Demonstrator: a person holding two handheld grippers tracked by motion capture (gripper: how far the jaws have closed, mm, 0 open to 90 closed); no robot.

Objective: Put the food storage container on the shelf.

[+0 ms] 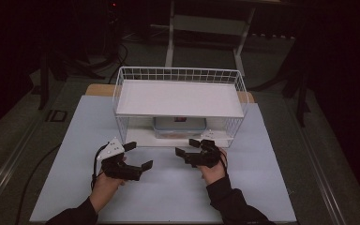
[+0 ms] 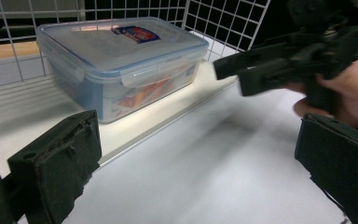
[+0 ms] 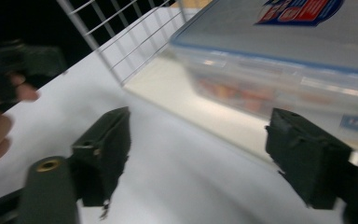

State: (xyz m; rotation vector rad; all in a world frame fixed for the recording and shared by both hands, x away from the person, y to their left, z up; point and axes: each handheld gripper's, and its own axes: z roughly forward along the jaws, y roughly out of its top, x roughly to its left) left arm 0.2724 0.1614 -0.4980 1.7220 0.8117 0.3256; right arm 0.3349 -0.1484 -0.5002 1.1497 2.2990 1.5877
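Observation:
A clear plastic food box [image 1: 178, 126] with a blue-rimmed lid and a red-and-blue label sits on the lower shelf of a white wire rack [image 1: 178, 75]. The box [image 2: 121, 60] lies ahead of my left gripper's jaws, and the same box [image 3: 289, 60] is close ahead of my right gripper's jaws. My left gripper [image 1: 138, 155] is open on the white table, left of the rack's front. My right gripper [image 1: 187, 146] is open just before the shelf's front edge. Both hold nothing. The right gripper [image 2: 235, 77] also appears in the left gripper view.
The rack's upper shelf [image 1: 178, 98] is a flat white board with a wire rim around it. A white mat [image 1: 168, 187] covers the table. Dark floor, cables and a white frame [image 1: 206, 33] lie behind the table.

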